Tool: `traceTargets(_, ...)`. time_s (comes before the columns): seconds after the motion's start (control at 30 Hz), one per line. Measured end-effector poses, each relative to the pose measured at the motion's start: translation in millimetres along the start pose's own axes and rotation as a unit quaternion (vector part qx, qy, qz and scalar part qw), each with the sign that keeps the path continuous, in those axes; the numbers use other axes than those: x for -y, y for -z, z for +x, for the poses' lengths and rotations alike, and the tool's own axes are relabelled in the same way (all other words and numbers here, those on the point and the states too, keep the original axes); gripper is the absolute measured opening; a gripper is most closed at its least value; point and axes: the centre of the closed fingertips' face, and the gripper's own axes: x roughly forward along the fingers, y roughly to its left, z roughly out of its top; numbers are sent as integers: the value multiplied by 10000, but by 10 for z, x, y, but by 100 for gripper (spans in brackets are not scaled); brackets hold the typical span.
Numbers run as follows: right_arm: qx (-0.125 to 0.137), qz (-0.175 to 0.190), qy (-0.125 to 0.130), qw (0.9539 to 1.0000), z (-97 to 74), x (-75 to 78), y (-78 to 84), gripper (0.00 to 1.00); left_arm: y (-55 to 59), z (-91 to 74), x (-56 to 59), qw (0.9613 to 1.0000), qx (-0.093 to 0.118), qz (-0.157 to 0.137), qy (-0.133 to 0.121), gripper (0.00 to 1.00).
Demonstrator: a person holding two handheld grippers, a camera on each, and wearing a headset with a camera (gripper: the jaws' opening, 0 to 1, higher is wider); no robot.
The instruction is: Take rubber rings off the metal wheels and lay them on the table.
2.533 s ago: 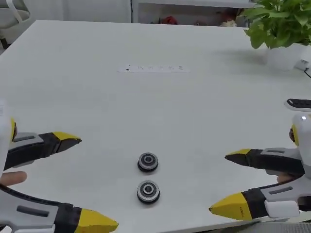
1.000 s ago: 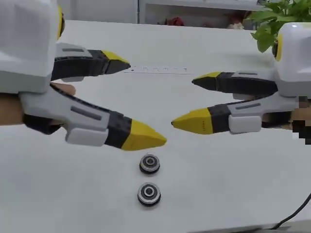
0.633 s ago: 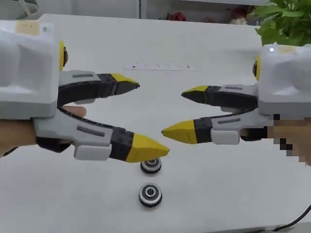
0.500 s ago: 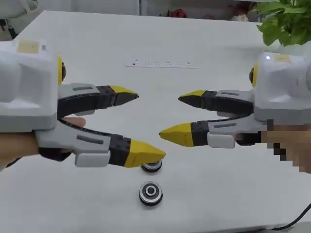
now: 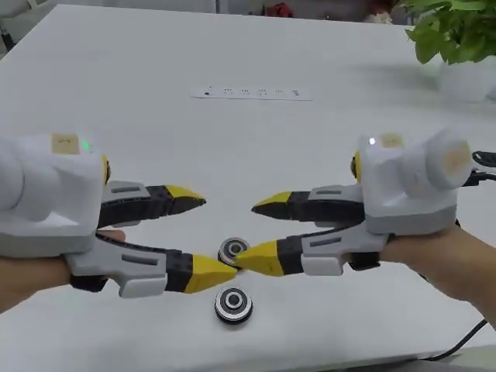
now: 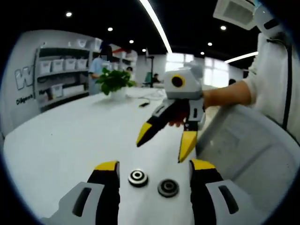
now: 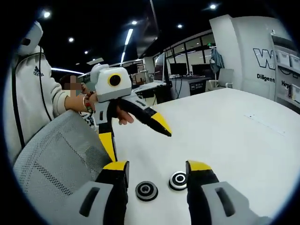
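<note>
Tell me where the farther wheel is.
In the head view, the farther wheel lies between the lower tips of the left gripper and right gripper, just beyond the nearer wheel.

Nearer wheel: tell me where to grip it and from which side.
Probably pinch the nearer wheel across its black outer rim, coming down from above: it lies flat on the table, axle hole up, so only the rim offers opposing sides. The farther wheel sits close behind.
</note>
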Motion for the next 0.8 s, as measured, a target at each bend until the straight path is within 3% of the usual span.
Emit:
traceTargets(0.1, -373, -203, 23, 9991, 29, 1, 179, 40, 85, 29, 7, 9999, -99, -33, 7, 58)
traceTargets(0.2, -570, -239, -94, 9980, 66, -47, 298, 38, 137, 52, 12, 9998, -172, -23, 9, 56)
traceTargets(0.27, -764, -244, -215, 9965, 100, -104, 397, 37, 134, 74, 49, 9997, -74, -236, 62, 56)
traceTargets(0.33, -875, -254, -222, 9956, 116, -107, 465, 37, 144, 101, 83, 9997, -10, -225, 109, 57)
traceTargets(0.47, -997, -216, -281, 9944, 122, -128, 554, 36, 235, 178, 153, 9996, -216, 41, 195, 54)
traceTargets(0.6, -1078, -148, -311, 9936, 139, -138, 620, 35, 295, 213, 242, 9988, -322, 126, 353, 51)
traceTargets(0.8, -1248, -92, -350, 9915, 173, -168, 727, 33, 388, 253, 235, 9983, -429, 211, 342, 45)
